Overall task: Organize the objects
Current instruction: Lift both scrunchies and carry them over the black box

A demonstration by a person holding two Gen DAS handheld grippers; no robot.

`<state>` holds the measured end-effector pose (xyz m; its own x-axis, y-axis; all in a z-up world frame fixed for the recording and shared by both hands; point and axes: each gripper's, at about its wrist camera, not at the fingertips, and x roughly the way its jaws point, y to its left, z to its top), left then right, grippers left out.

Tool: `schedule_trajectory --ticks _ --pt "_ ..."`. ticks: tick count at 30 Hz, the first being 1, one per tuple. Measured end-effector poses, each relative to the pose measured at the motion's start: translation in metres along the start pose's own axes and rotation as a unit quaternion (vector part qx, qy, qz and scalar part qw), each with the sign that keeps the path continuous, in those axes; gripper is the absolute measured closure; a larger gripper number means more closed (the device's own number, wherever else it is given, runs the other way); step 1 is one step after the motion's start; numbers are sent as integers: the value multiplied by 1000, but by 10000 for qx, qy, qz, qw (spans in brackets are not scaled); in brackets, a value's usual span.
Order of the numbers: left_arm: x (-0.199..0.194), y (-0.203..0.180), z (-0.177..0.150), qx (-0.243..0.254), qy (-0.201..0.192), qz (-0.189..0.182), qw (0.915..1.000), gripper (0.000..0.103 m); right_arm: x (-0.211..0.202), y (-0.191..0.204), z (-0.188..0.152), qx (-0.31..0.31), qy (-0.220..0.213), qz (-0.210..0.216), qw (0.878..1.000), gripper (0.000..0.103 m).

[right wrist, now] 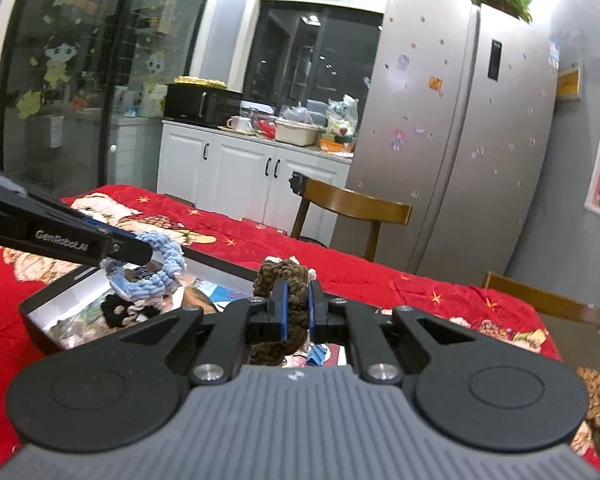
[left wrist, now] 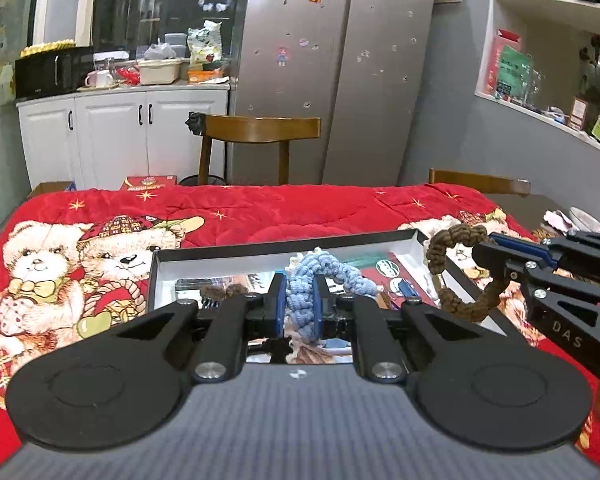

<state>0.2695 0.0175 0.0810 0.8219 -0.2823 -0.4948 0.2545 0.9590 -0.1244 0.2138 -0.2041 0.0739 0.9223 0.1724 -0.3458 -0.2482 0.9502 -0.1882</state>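
My left gripper [left wrist: 299, 280] is shut on a light blue braided scrunchie [left wrist: 328, 270], held above the shallow open box [left wrist: 260, 250] on the red bear blanket. My right gripper [right wrist: 297, 286] is shut on a brown braided scrunchie [right wrist: 286, 274]. In the left wrist view the right gripper [left wrist: 480, 254] comes in from the right, and the brown scrunchie [left wrist: 448, 276] hangs over the box's right edge. In the right wrist view the left gripper [right wrist: 150, 254] reaches in from the left with the blue scrunchie [right wrist: 156, 276] over the box [right wrist: 40, 322]. Several small items lie inside the box.
The red blanket [left wrist: 260, 212] covers the table. Wooden chairs [left wrist: 260, 132] stand behind it and at its right corner [left wrist: 480, 182]. A steel fridge [left wrist: 340, 72] and white cabinets [left wrist: 120, 132] with a cluttered counter are farther back. A brown knitted item [right wrist: 596, 392] lies at the right.
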Motion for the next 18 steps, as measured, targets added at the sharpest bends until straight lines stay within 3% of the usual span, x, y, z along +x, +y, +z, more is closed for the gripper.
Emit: schedule_trajectory --ticks 18 --pt "65 22 1 -321 229 239 9989 87 76 -22 -14 848 484 170 9951 91"
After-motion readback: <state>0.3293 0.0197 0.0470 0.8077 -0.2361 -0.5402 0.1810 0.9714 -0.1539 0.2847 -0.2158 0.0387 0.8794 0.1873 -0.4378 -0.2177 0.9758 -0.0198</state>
